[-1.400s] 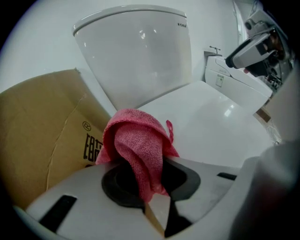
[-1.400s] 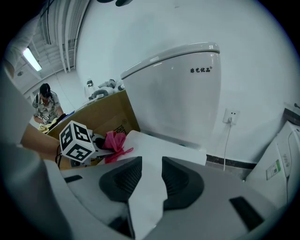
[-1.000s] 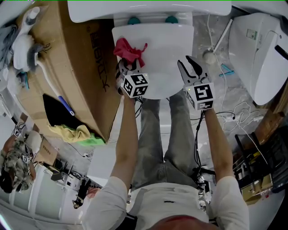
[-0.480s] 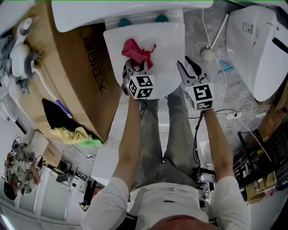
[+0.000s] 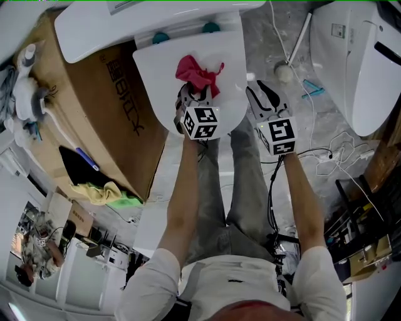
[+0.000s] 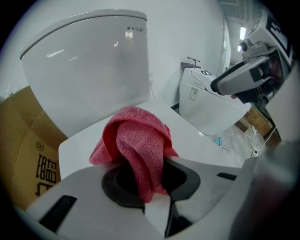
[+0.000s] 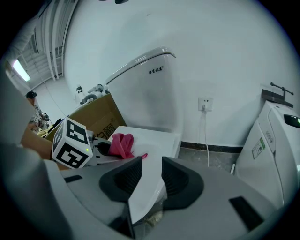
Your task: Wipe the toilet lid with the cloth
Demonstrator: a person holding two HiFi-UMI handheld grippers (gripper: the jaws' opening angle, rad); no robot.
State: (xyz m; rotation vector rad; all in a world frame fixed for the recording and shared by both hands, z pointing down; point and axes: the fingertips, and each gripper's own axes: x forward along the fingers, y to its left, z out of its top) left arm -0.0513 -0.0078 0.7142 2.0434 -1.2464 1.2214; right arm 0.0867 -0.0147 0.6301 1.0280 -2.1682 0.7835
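The white toilet lid (image 5: 163, 75) is down, and a crumpled red cloth (image 5: 199, 74) rests on its right-centre part. My left gripper (image 5: 195, 95) is shut on the near end of the cloth and holds it against the lid. In the left gripper view the cloth (image 6: 136, 140) bunches up out of the left gripper (image 6: 150, 174) over the lid (image 6: 194, 133). My right gripper (image 5: 262, 94) hovers open by the lid's right front edge, holding nothing. The right gripper view has the right gripper (image 7: 147, 177) over the lid's edge (image 7: 152, 140), with the cloth (image 7: 121, 144) to its left.
The white tank (image 5: 125, 19) stands behind the lid. A cardboard box (image 5: 94, 106) flanks the toilet's left, with a yellow-green rag (image 5: 103, 191) below it. A second toilet (image 5: 357, 63) sits at the right; a brush (image 5: 285, 70) and cables (image 5: 326, 157) lie on the floor between.
My left gripper has slid the red cloth from the lid's left rear part rightward toward its right-centre. The right gripper has stayed by the lid's right front edge.
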